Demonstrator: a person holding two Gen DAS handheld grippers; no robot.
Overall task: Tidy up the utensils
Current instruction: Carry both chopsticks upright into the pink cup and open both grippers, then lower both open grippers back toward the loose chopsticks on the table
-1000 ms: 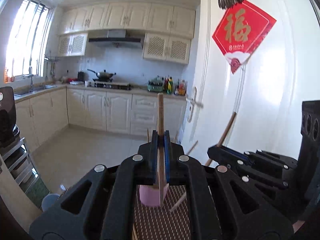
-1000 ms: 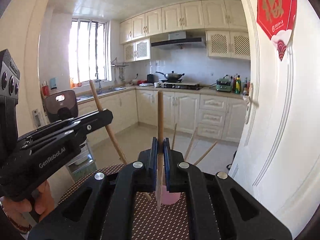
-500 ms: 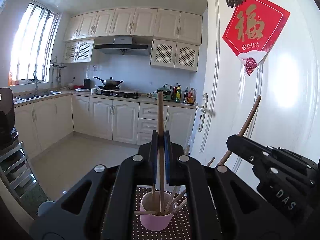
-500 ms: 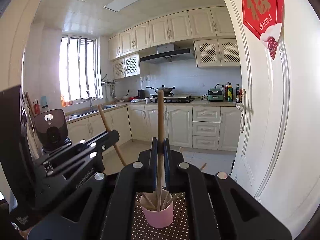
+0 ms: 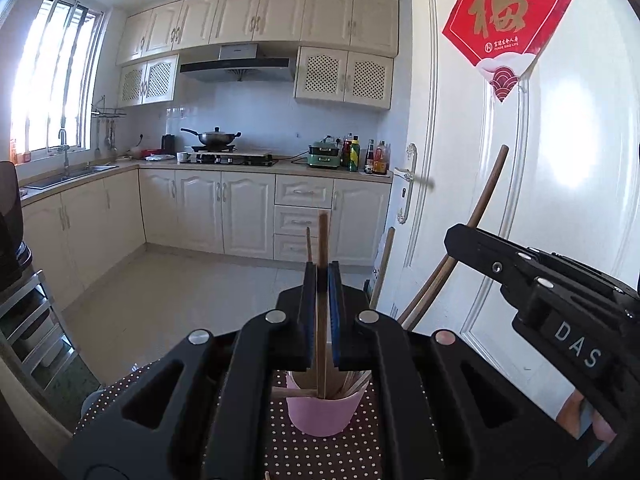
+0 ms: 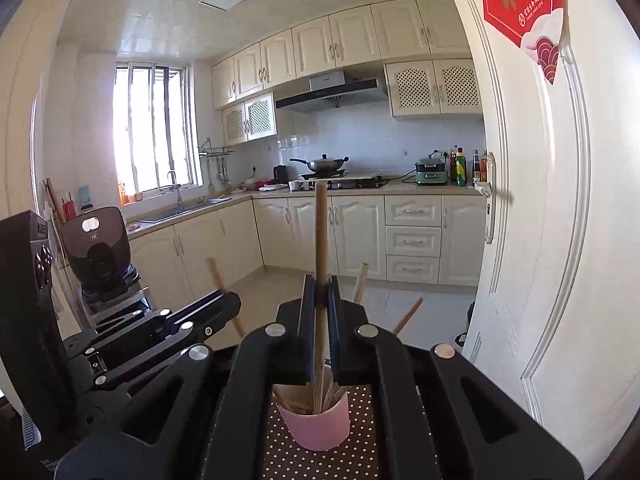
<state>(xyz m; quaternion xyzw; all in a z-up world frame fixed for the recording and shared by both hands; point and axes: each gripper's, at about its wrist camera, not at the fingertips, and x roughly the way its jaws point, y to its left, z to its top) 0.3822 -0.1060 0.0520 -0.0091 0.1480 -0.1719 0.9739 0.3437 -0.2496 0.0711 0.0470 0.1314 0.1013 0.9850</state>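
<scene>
**Both Grippers Clamped on Chopsticks Above the Pink Cup**

The left gripper [image 5: 321,280] had its blue-padded jaws closed tight on a single wooden chopstick [image 5: 322,248]. The stick stood close to upright between the pads, its top end rising above them and its lower end reaching down inside the pink cup [image 5: 324,414]. The right gripper [image 6: 321,292] was likewise pressed closed on a second wooden chopstick [image 6: 320,232], held near vertical, with its lower end also inside the cup's mouth.

In the left wrist view, the right gripper appeared at the right edge as a black body lettered "DAS", with its chopstick slanting up past the white door [image 5: 560,208]. In the right wrist view, the left gripper appeared at lower left, with its chopstick angled up from the jaws.

The pink cup stood directly below and ahead of both sets of jaws on a brown cloth with white dots [image 6: 360,456]. It already contained several loose wooden chopsticks [image 6: 360,284], leaning outward against the rim at different angles; one lay almost flat across the opening.

Beyond the table edge lay a tiled kitchen floor and cream cabinets. A wok [image 5: 216,136] sat on the hob under a range hood, with bottles [image 5: 374,156] grouped at the counter's end. A red paper decoration [image 5: 508,20] hung on the door.
</scene>
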